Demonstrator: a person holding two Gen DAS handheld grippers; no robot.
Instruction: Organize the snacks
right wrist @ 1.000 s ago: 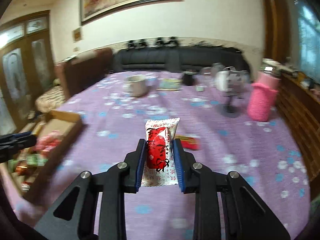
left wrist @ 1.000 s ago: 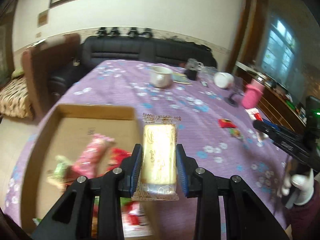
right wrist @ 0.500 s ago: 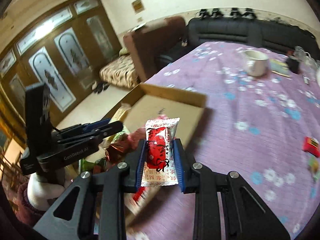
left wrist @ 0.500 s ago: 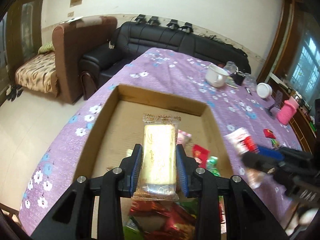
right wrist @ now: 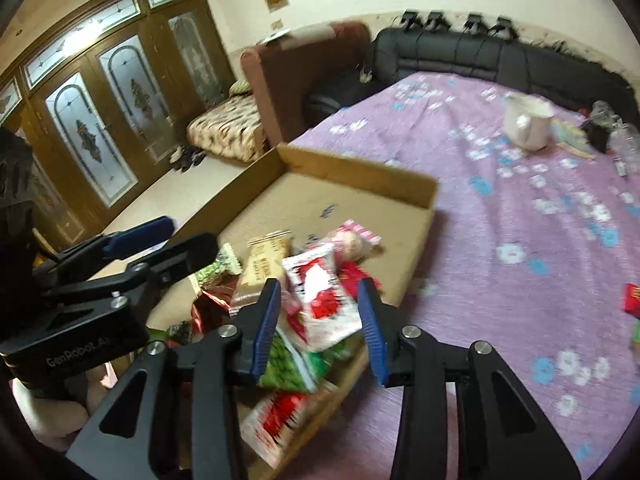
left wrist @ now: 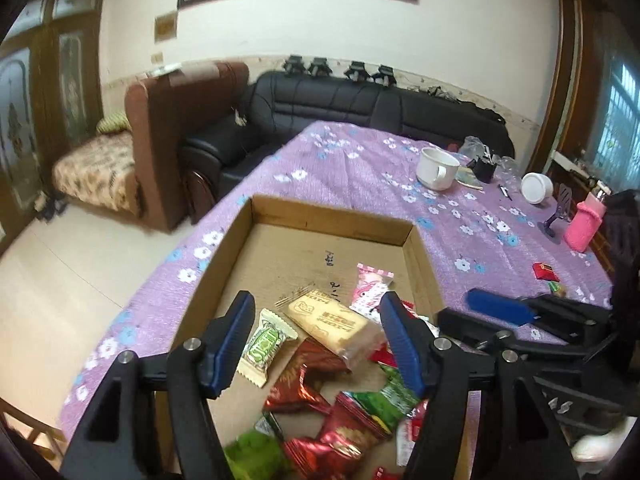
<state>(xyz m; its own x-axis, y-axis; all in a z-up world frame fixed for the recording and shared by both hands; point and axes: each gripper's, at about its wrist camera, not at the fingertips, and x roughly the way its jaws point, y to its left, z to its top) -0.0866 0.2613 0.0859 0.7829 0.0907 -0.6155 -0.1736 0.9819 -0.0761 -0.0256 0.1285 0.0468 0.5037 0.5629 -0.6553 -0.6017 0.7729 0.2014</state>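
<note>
- The left gripper (left wrist: pixel 316 336) is seen above the cardboard box (left wrist: pixel 332 216) on the purple tabletop (left wrist: pixel 360 168), its jaws opening, the yellow biscuit packet (left wrist: pixel 328 320) lying loose among snacks.
- The right gripper (right wrist: pixel 320 320) is pictured with jaws opening; the red-and-white packet (right wrist: pixel 324 296) sits between them, unpressed.

Matt cardboard box (left wrist: pixel 240 240), glossy foil wrappers (left wrist: pixel 304 384), leather sofa (left wrist: pixel 360 100)

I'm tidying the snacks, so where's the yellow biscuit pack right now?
In the left wrist view the yellow biscuit pack lies inside the cardboard box, on the snack pile between a green-and-white candy and a pink packet. The left tool's jaws are opening around it.
</note>
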